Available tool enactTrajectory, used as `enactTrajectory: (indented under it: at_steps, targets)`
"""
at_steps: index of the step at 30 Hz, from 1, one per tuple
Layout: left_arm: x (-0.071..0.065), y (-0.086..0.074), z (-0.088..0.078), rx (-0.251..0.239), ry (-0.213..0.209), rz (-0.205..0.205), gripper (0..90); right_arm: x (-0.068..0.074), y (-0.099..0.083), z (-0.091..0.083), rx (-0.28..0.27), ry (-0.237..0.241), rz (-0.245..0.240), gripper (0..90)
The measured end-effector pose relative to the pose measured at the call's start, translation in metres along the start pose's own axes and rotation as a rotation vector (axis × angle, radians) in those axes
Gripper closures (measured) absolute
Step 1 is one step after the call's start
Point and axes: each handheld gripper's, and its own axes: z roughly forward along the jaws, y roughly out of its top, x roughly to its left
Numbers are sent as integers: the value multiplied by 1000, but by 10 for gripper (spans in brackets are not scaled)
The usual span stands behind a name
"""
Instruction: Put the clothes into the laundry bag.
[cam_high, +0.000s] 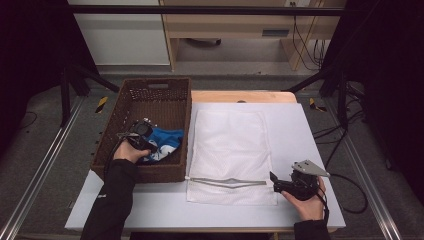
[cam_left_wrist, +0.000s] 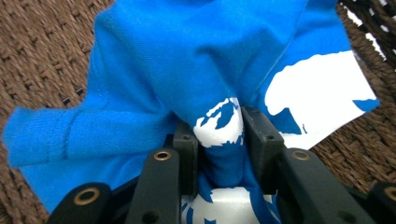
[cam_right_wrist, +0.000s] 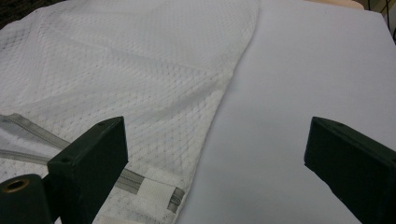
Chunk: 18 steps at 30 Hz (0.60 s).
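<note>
Left tongs (cam_left_wrist: 218, 140) in basket (cam_high: 125, 107), clamped on bunched fold of blue shirt (cam_left_wrist: 187, 60); cloth soft, light, limp, best pinched at gather. Right tongs (cam_right_wrist: 215, 154) wide, empty, right of basket, beside mesh bag (cam_high: 231, 145).

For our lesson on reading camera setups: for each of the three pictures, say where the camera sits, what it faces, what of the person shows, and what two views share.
High view: above the person's side, looking forward and down on the table; both forearms and hands enter from below.
Left gripper view: rides the left gripper, looking into the wicker basket; its jaws pinch the blue cloth.
Right gripper view: rides the right gripper, facing the white mesh bag; open jaws.
Shared: high and right gripper views both show the mesh bag's zipper.
</note>
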Motion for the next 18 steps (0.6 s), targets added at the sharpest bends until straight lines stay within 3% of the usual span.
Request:
enactTrajectory:
  at_steps: [2,11,14,18]
  targets:
    - [1,0,-4,-25,-3,-6,694,-1,0,0,-1,-3,-3,66]
    - [2,-7,-28,-236,21,-36,698,-2,0,0,0,-5,3,67]
    - [3,-9,-34,-282,36,-50,698,-2,0,-1,0,-5,3,66]
    - [7,-13,-43,-378,25,-86,699,-2,0,-1,-2,-5,9,66]
